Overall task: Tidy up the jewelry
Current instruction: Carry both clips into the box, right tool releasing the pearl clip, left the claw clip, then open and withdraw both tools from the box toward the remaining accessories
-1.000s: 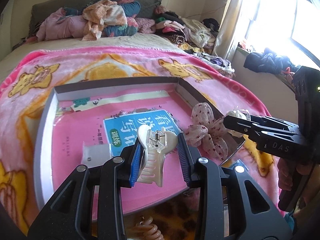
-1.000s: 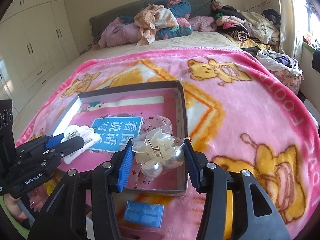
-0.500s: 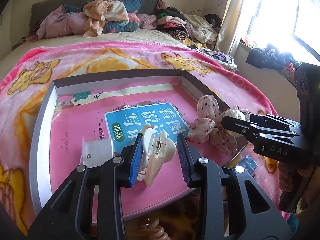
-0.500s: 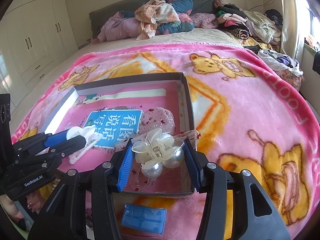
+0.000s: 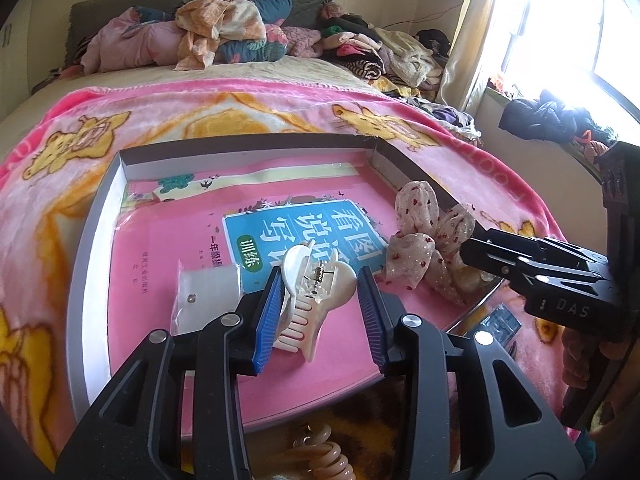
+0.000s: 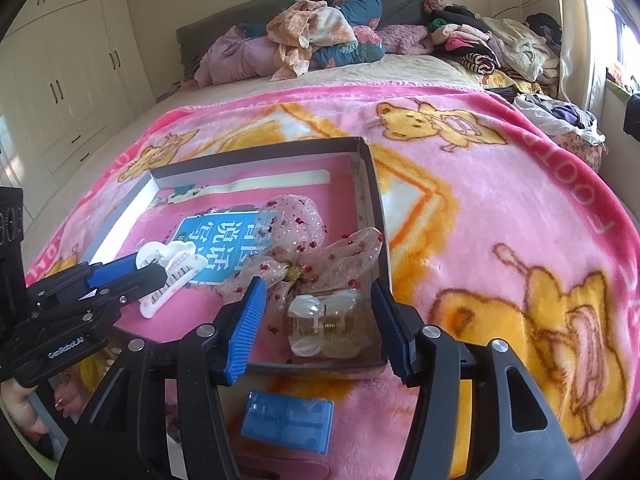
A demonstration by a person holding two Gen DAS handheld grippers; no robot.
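Left wrist view: we are opening our left gripper (image 5: pixel 322 312) around the white claw clip (image 5: pixel 310 300), which is lying in the shallow box (image 5: pixel 96 216), only the left pad still touching it. Our right gripper (image 6: pixel 316 320) is opening too, its pads clear of the clear clip (image 6: pixel 324 324) sitting in the box's near right corner beside the sheer bow (image 6: pixel 304 240).

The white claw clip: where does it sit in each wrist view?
Left wrist: white claw clip low centre, between the left gripper fingers.
Right wrist: white claw clip at left, at that gripper's tips.
Shared landmark: blue book label just behind it.
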